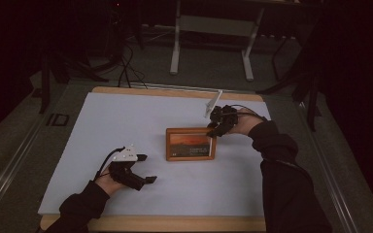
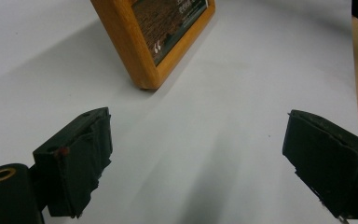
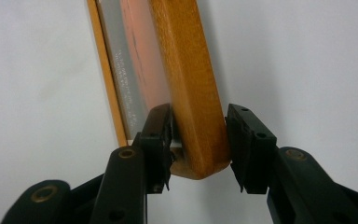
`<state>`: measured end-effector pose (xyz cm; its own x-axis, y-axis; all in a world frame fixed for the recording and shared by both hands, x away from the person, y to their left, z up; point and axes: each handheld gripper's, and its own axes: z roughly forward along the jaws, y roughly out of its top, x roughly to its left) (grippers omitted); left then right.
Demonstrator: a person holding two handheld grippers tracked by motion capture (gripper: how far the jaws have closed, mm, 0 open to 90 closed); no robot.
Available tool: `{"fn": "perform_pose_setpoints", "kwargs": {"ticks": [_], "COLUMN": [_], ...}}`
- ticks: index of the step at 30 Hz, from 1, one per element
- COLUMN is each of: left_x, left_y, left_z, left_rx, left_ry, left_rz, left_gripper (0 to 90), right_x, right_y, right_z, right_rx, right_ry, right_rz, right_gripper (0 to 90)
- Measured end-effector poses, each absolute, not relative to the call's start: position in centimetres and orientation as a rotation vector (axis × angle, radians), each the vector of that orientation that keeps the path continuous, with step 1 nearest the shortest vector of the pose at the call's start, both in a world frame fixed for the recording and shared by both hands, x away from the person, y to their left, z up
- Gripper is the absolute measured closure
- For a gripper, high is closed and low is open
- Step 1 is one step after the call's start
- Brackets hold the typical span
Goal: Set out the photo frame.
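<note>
Picture frame [image 1: 191, 144]: rectangular, warm orange-brown wood with rounded corners and a smooth finish; it stands upright near the middle of the table, leaning slightly, its face toward the near edge
Print behind the glazing: a reddish-orange sky over a dark band with pale lettering; the words are too small to read
Table [image 1: 126, 121]: a flat, matte, pale grey-white sheet over a light wooden board whose edge shows along the near and far sides
Right gripper [image 1: 217, 127]: at the frame's top right corner; in the right gripper view its two black blocky jaws stand either side of the wooden edge [image 3: 193, 88], the left pad against the front face, the right pad a sliver off the back, so the hold looks slackened rather than clamped
Left gripper [image 1: 145, 169]: on the near left of the table, well apart from the frame, jaws spread wide with nothing between them; its grey three-cornered plate sits on top
Left pads [image 2: 81, 163]: black, square-cut, with worn, ragged edges
Sleeves: dark fabric on both forearms, coming in from the near edge
</note>
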<state>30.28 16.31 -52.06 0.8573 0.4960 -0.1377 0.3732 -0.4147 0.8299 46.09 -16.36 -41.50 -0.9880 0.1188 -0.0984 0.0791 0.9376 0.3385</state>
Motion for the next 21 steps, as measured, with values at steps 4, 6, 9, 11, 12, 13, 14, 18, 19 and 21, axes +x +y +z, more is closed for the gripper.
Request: {"fn": "perform_pose_setpoints", "kwargs": {"ticks": [4, 6, 9, 11, 12, 13, 14, 18, 19, 21], "left_x": [30.27, 30.28, 30.3, 30.29, 30.29, 30.28, 30.29, 30.28, 30.28, 30.28], "left_y": [16.29, 16.27, 16.29, 16.3, 16.3, 16.3, 16.31, 16.33, 16.33, 16.34], "left_z": [-52.08, -52.09, -52.1, -52.1, -52.1, -52.09, -52.09, -52.1, -52.1, -52.1], "left_rx": [2.055, 2.058, 2.06, 2.055, 2.055, 2.049, 2.048, 2.05, 2.053, 2.051], "left_ry": [0.634, 0.63, 0.631, 0.632, 0.632, 0.636, 0.637, 0.635, 0.634, 0.635], "left_rz": [0.155, 0.158, 0.156, 0.155, 0.155, 0.155, 0.153, 0.153, 0.155, 0.154], "left_gripper": [8.8, 8.8, 8.7, 8.8, 8.8, 8.8, 8.8, 8.8, 8.8, 8.8], "right_x": [46.05, 45.97, 45.93, 45.95, 45.95, 45.92, 45.93, 45.9, 45.83, 45.69], "right_y": [-16.6, -16.61, -16.62, -16.61, -16.61, -16.58, -16.5, -16.43, -16.41, -16.29], "right_z": [-41.48, -41.49, -41.51, -41.56, -41.56, -41.63, -41.82, -41.9, -41.83, -41.39], "right_rx": [0.186, 0.19, 0.182, 0.172, 0.172, 0.167, 0.175, 0.176, 0.18, 0.21], "right_ry": [2.985, 2.984, 2.979, 2.974, 2.974, 2.975, 2.967, 2.967, 2.97, 2.958], "right_rz": [0.528, 0.526, 0.524, 0.522, 0.522, 0.51, 0.49, 0.495, 0.499, 0.518], "right_gripper": [61.4, 61.4, 61.2, 59.7, 59.7, 55.7, 53.0, 50.0, 50.0, 44.8]}}
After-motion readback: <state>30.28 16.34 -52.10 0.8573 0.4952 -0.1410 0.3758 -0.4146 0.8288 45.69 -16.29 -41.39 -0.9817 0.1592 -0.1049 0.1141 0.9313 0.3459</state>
